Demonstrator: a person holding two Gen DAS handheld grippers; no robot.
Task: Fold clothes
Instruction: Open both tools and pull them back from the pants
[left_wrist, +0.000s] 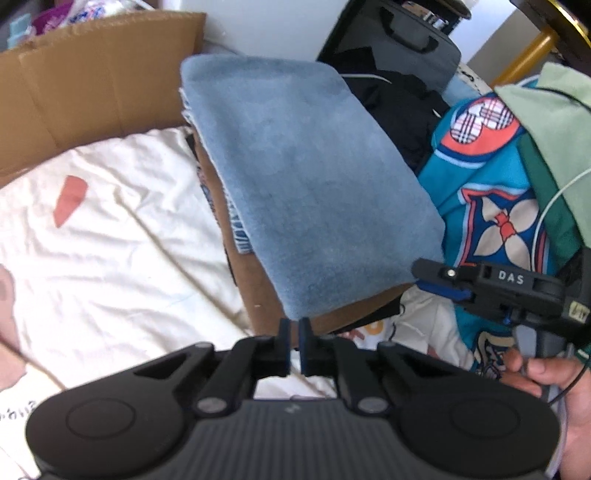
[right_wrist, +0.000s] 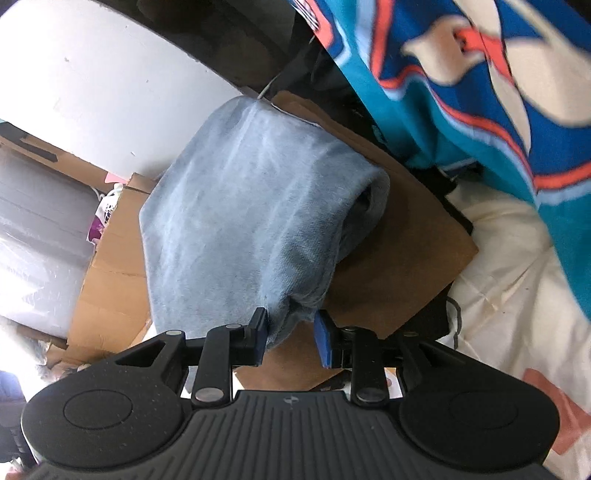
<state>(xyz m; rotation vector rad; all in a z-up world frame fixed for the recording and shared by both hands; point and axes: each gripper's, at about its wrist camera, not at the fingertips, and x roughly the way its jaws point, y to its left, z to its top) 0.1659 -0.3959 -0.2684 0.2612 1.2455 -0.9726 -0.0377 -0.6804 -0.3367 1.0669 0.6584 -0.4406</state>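
Left wrist view: While we looked along the left tool (left_wrist: 294, 330), we saw its jaws clenched nearly together with nothing between them, just short of the near edge of the folded blue towel (left_wrist: 303, 177).
Towel's place: it lay folded on a brown cardboard sheet (left_wrist: 258, 288) over the cream bedsheet (left_wrist: 122, 221), beside a teal patterned garment (left_wrist: 480, 192).
Right tool, from here: we saw the right tool (left_wrist: 441, 282) at the towel's near right corner, held by a hand (left_wrist: 546, 373).
Right wrist view: the right tool (right_wrist: 290, 334) stood partly spread around the towel's (right_wrist: 243, 206) near corner; the left pad (right_wrist: 260, 332) touched the cloth, the right pad (right_wrist: 324, 339) stood apart, so we judged it released.
Risk: we judged that the loose rolled end could sag open or slide off the cardboard (right_wrist: 399, 251), since neither tool gripped it.
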